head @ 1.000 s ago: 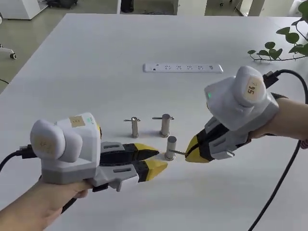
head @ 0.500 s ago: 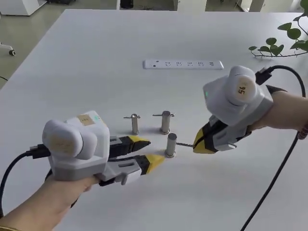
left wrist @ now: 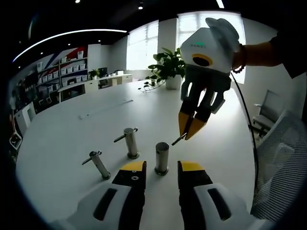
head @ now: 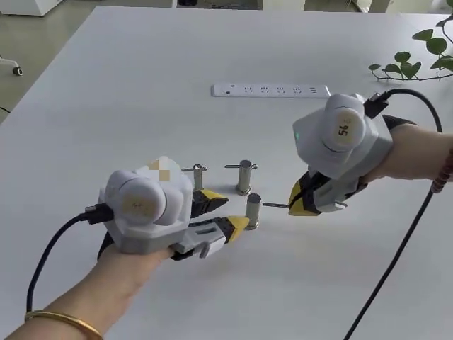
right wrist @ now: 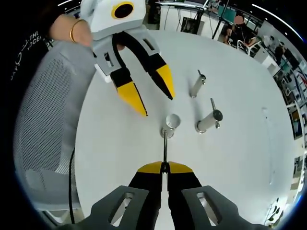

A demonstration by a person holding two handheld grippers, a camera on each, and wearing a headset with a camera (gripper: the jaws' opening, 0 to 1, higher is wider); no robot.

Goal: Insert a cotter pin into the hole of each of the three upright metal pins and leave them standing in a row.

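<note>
Three upright metal pins stand on the white table (head: 127, 106). The two rear pins (head: 198, 177) (head: 244, 176) each carry a cotter pin through the top. The front pin (head: 253, 210) has none. My right gripper (head: 293, 206) is shut on a cotter pin (head: 274, 205), held level with its tip at the front pin's right side. In the right gripper view the cotter pin (right wrist: 164, 146) points at the front pin (right wrist: 170, 122). My left gripper (head: 230, 212) is open, its fingers close on the pin's left. The left gripper view shows the front pin (left wrist: 162, 158) just beyond its jaws.
A white power strip (head: 270, 91) lies farther back on the table. A potted plant's leaves (head: 425, 60) reach in at the far right. A black cable (head: 403, 248) trails from the right gripper across the table's right side.
My left gripper has moved forward and right, closer to the front pin. My right gripper has lifted the cotter pin from near the pin's base to its upper part.
</note>
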